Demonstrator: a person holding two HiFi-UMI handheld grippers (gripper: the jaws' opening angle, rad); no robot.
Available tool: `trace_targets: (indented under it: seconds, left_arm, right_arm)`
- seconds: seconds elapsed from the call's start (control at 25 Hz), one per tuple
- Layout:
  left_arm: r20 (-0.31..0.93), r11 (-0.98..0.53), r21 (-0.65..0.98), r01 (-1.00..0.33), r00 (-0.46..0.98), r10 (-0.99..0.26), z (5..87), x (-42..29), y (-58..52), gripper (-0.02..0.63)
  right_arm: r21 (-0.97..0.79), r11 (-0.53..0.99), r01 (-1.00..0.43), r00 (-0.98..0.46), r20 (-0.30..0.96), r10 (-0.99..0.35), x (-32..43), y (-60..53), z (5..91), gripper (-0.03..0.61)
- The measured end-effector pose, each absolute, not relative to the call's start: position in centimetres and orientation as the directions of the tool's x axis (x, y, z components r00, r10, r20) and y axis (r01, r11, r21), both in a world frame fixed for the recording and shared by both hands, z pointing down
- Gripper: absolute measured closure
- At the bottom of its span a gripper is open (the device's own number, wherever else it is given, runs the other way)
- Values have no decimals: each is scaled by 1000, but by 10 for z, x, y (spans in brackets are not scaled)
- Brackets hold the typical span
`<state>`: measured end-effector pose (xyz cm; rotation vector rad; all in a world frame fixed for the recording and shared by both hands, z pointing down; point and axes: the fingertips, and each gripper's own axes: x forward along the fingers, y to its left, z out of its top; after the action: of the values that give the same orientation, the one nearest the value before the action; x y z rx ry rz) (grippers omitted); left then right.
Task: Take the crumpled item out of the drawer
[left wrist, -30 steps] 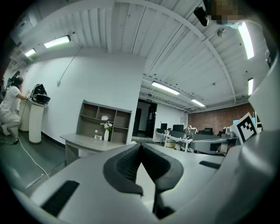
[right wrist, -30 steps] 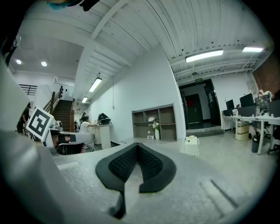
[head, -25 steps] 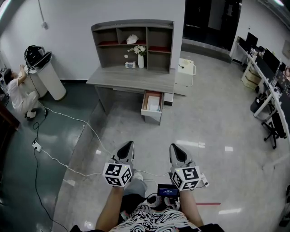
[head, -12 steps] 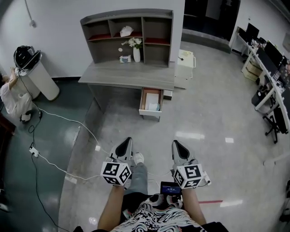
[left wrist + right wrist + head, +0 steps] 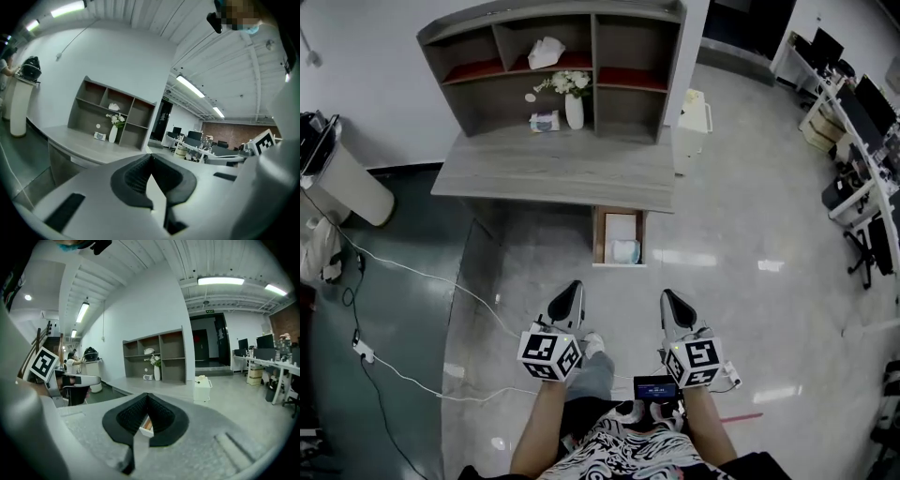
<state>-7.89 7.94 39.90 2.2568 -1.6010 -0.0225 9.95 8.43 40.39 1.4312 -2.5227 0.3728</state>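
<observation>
Desk (image 5: 553, 173) looks way closer than a second ago, so the open drawer (image 5: 620, 228) now sits just ahead of both grippers. Left gripper (image 5: 572, 287) and right gripper (image 5: 669, 296) are held side by side pointing at it, jaws together on nothing. Crumpled item (image 5: 624, 251) lies at the drawer's front end, and only the head view shows it.
</observation>
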Motion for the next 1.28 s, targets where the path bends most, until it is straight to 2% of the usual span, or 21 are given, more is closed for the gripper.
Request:
trace_targets:
  seconds: [0.2,0.4,0.76,1.28]
  left_arm:
    - [254,-321,264,-910,387,-886,416,-111,-6,612]
    - [264,-321,293,-901,399,-878,420,-133,-57,612]
    - [283,-388,286,-876,464,-839,429,-121,-91,612]
    - [356,-379,280,-882,462,-812,465,-108,-116,612]
  right_arm:
    - [-90,464,-881,-467,319,-825,70,7,403,577]
    - [-102,414,-904,-425,316,-848,67,-36,400,577]
    - [-62,417,-907,-406,395,-824,53,-63,409,577]
    - [-102,410,-907,-404,486,-774,68,-73,464,577]
